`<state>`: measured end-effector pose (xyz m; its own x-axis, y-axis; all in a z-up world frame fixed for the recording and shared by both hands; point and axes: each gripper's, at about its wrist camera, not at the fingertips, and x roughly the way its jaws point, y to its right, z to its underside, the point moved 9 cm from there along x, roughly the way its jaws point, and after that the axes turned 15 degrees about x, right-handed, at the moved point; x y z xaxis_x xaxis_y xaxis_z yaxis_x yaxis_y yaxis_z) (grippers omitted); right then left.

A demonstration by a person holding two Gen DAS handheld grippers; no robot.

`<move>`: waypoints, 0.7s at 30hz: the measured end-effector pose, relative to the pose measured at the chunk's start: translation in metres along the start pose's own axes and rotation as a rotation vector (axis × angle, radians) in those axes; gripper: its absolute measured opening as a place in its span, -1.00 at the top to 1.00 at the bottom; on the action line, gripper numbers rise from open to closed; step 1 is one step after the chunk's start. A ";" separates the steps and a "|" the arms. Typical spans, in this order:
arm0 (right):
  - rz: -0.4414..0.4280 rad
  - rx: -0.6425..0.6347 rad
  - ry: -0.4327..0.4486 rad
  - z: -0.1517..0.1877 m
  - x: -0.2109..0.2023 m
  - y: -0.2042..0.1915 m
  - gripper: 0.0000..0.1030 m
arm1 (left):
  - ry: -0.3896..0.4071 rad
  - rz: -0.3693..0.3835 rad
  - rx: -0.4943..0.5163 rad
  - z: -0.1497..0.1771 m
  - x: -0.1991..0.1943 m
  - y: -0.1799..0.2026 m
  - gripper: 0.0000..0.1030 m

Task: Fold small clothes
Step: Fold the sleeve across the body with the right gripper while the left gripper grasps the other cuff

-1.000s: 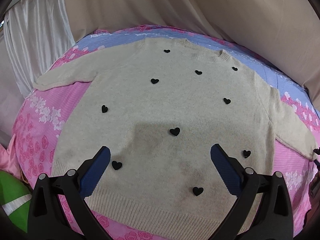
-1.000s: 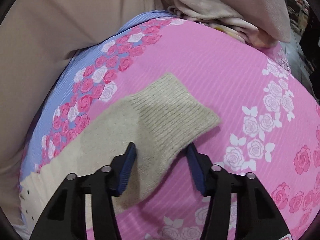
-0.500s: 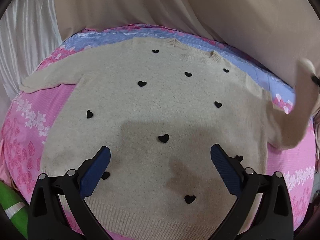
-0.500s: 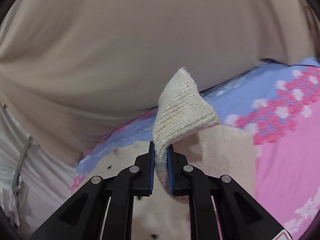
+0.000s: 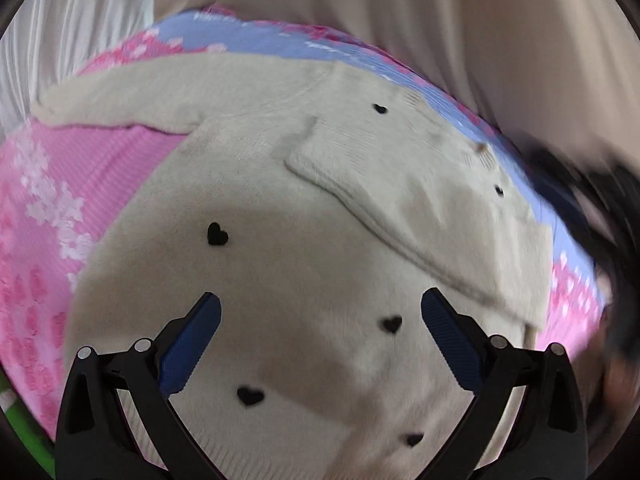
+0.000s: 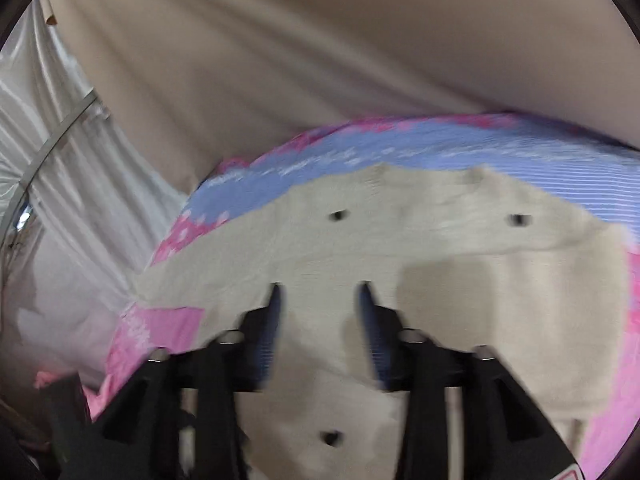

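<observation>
A small beige knit sweater [image 5: 280, 208] with black hearts lies flat on the pink and blue floral bedsheet [image 5: 80, 168]. Its right sleeve [image 5: 400, 200] is folded across the chest, cuff toward the middle. The left sleeve [image 5: 120, 100] stretches out to the left. My left gripper [image 5: 320, 312] hovers open over the lower body of the sweater, nothing between its fingers. In the right wrist view, blurred, my right gripper [image 6: 318, 292] hangs above the sweater [image 6: 440, 280] with its jaws opening and nothing between them. It also appears as a dark blur [image 5: 592, 208] at the right edge.
Beige curtain fabric [image 6: 320, 60] hangs behind the bed, and white satin drapes [image 6: 60, 140] at the left. A green object [image 5: 24, 432] peeks in at the lower left corner of the left wrist view. The sheet's blue band [image 6: 480, 152] runs along the far side.
The right gripper lifted the right sleeve, carried it over the chest and let it go; the sleeve now lies folded on the sweater. The left gripper moved closer over the sweater.
</observation>
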<state>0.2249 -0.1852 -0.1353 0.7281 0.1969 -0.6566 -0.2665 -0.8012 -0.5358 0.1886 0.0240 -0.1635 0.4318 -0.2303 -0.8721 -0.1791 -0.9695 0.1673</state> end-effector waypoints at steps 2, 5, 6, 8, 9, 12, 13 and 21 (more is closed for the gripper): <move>0.122 0.039 0.027 0.007 -0.027 0.055 -0.12 | -0.008 0.029 -0.044 -0.011 0.017 -0.004 -0.90; 0.295 0.072 0.045 0.017 -0.058 0.122 -0.12 | -0.016 0.056 -0.079 -0.035 0.048 -0.003 -0.89; 0.349 0.091 0.047 0.024 -0.066 0.144 -0.12 | -0.015 0.060 -0.085 -0.044 0.058 -0.002 -0.87; 0.387 0.135 0.035 0.033 -0.075 0.175 -0.13 | -0.016 0.102 -0.096 -0.060 0.080 0.004 -0.24; 0.410 0.147 0.031 0.039 -0.076 0.186 -0.13 | -0.035 0.144 -0.093 -0.067 0.092 0.008 0.12; 0.448 0.140 0.001 0.059 -0.061 0.201 -0.13 | -0.059 0.205 -0.073 -0.086 0.109 0.021 0.78; 0.451 0.139 -0.010 0.064 -0.052 0.201 -0.13 | -0.012 0.209 -0.040 -0.099 0.101 0.026 0.80; 0.399 0.200 0.021 0.038 -0.018 0.202 0.78 | 0.175 0.179 0.108 -0.160 0.047 0.035 0.80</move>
<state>0.1337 -0.3287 -0.2519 0.5554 -0.1186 -0.8231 -0.6445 -0.6868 -0.3360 0.3442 -0.0346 -0.1251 0.5296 -0.4172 -0.7386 -0.3557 -0.8997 0.2532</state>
